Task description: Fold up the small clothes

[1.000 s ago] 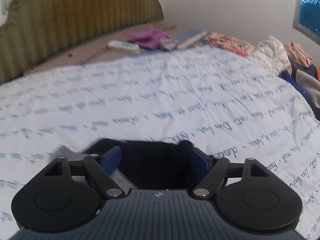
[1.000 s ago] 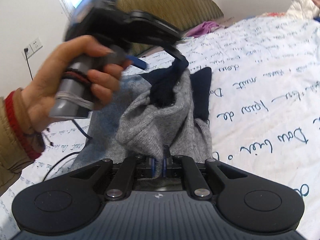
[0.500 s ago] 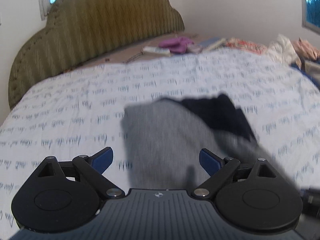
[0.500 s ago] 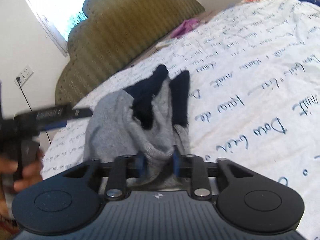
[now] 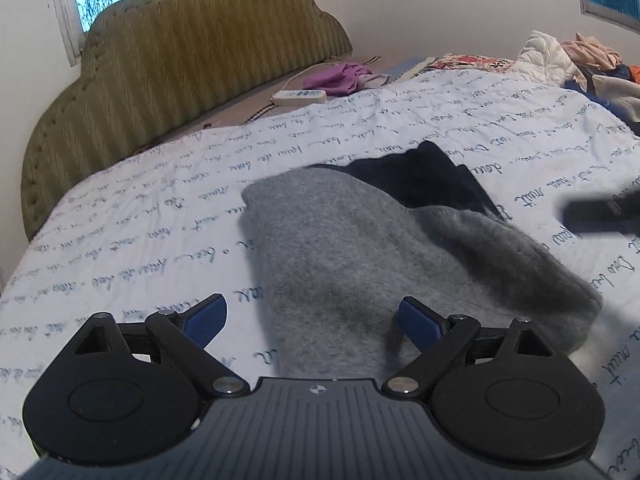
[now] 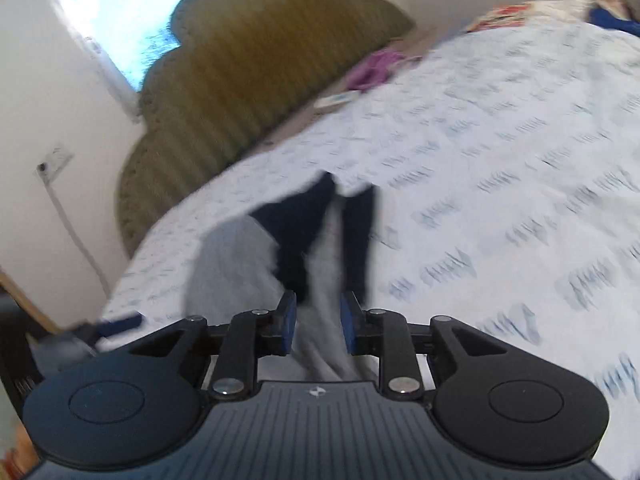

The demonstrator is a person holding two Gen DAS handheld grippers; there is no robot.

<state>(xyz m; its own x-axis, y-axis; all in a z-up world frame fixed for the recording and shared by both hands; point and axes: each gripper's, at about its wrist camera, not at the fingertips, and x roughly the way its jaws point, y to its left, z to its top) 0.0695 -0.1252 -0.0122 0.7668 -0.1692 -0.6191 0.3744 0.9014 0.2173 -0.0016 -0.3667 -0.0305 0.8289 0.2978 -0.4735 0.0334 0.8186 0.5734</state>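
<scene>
A grey knit garment (image 5: 360, 248) with dark navy trim lies crumpled on the white bedspread (image 5: 160, 216) printed with handwriting, well short of the olive headboard (image 5: 180, 52). The left gripper (image 5: 312, 320) hovers at its near edge, jaws spread wide and empty. The right gripper (image 6: 318, 320) is opening, grey fabric between its blue pads (image 6: 288, 320) without being pinched.

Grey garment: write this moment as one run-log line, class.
grey garment: on bed | left gripper: open, empty | right gripper: opening, garment between pads
</scene>
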